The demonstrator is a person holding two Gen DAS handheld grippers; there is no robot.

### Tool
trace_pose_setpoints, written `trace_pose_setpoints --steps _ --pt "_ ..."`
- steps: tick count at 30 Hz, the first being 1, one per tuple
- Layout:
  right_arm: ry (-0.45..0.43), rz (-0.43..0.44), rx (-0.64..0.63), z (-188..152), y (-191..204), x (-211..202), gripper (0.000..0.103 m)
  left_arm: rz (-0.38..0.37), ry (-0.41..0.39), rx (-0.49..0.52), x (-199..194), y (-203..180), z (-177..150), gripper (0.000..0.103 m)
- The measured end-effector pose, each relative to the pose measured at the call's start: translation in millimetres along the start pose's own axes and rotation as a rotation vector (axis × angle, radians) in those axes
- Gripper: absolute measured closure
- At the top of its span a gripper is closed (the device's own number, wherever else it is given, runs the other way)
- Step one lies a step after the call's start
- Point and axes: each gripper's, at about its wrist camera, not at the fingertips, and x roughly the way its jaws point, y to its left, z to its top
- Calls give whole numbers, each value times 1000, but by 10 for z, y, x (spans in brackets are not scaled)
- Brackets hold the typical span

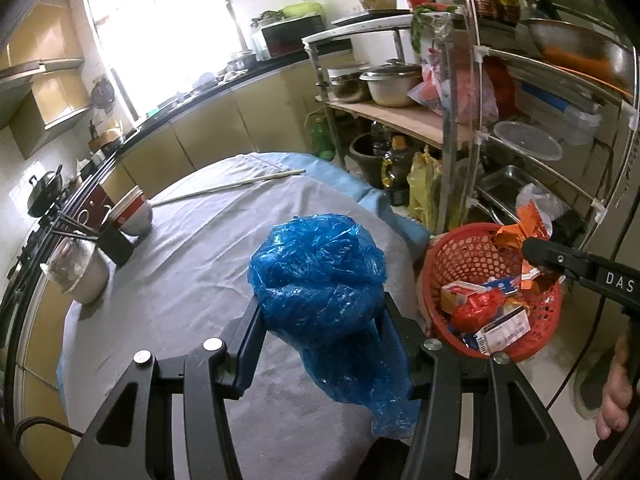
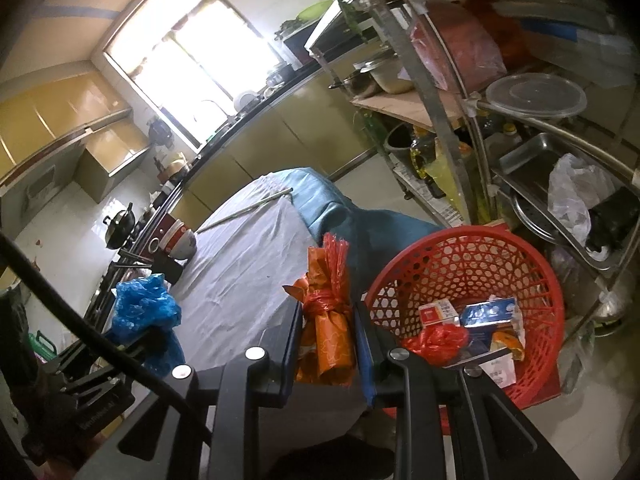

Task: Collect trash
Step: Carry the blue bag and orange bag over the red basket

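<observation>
My left gripper point(image 1: 320, 312) is shut on a crumpled blue plastic bag point(image 1: 320, 276) and holds it over the grey-clothed table point(image 1: 192, 264); the bag also shows in the right wrist view point(image 2: 144, 308). My right gripper point(image 2: 328, 312) is shut on an orange wrapper point(image 2: 328, 324) tied with red plastic, held at the table's edge beside the red mesh basket point(image 2: 464, 264). The basket point(image 1: 452, 256) holds several cartons and wrappers. In the left wrist view the right gripper point(image 1: 536, 252) reaches over the basket with the orange wrapper point(image 1: 520, 228).
Stacked bowls point(image 1: 134, 212), a lidded jar point(image 1: 82, 276) and a long stick point(image 1: 232, 186) are on the table. A metal rack point(image 1: 476, 128) with pots, containers and bags stands behind the basket. Kitchen counter and stove run along the left.
</observation>
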Motion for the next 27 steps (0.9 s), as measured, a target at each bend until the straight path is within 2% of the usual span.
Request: trace_pose_setpoints --steps 17,27 --pt "-20 -28 75 0 -418 -188 76 -36 5 92 98 -484 138 47" --pt "-20 -52 97 -38 -554 -235 76 -107 1 116 190 -727 205 47"
